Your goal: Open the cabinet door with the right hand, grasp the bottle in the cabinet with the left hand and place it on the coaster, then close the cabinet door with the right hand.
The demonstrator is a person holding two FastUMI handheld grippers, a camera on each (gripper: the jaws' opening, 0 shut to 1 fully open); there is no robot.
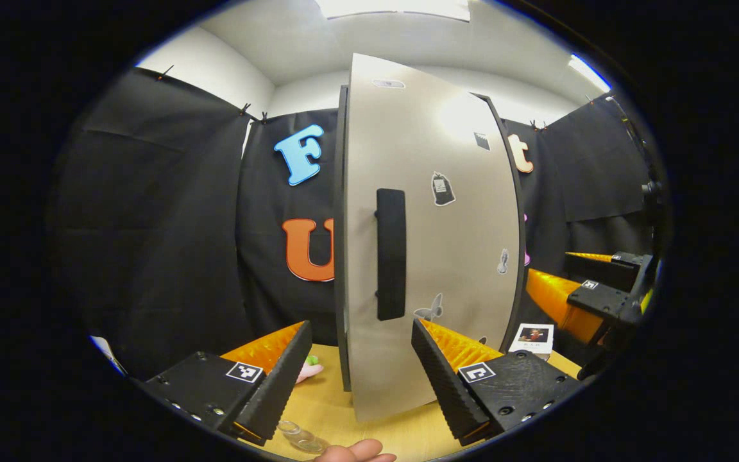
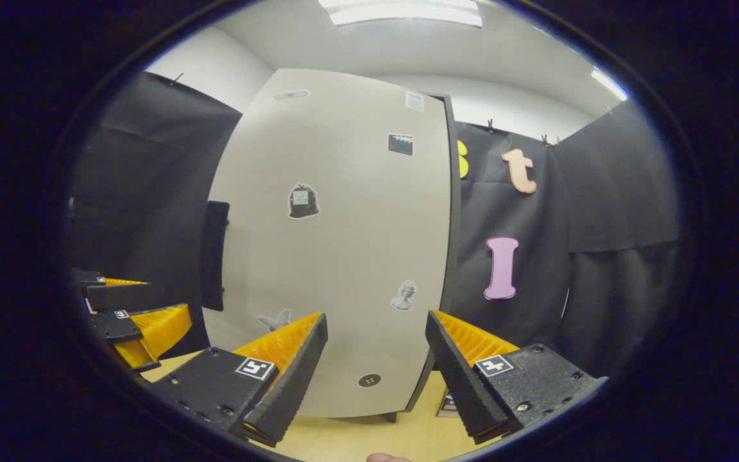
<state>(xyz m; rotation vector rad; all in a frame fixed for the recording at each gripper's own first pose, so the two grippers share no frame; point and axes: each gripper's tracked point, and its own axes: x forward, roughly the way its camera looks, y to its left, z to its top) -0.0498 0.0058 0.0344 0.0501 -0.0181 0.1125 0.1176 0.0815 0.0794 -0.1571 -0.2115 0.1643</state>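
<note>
1. Cabinet door [image 1: 433, 244] stands closed on the table [image 1: 324, 404], its dark handle [image 1: 390, 254] near the left edge.
2. Left hand-held gripper [image 1: 355, 372]: jaws wide apart, holding nothing, aimed at the handle.
3. Right hand-held gripper [image 2: 376, 366]: jaws wide apart, empty, facing the door panel.
4. Bottle's whereabouts cannot be told.

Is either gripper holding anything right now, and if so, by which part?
Nothing is held. The left gripper and right gripper both have open jaws with nothing between them, facing the cabinet door; its handle is untouched.
</note>
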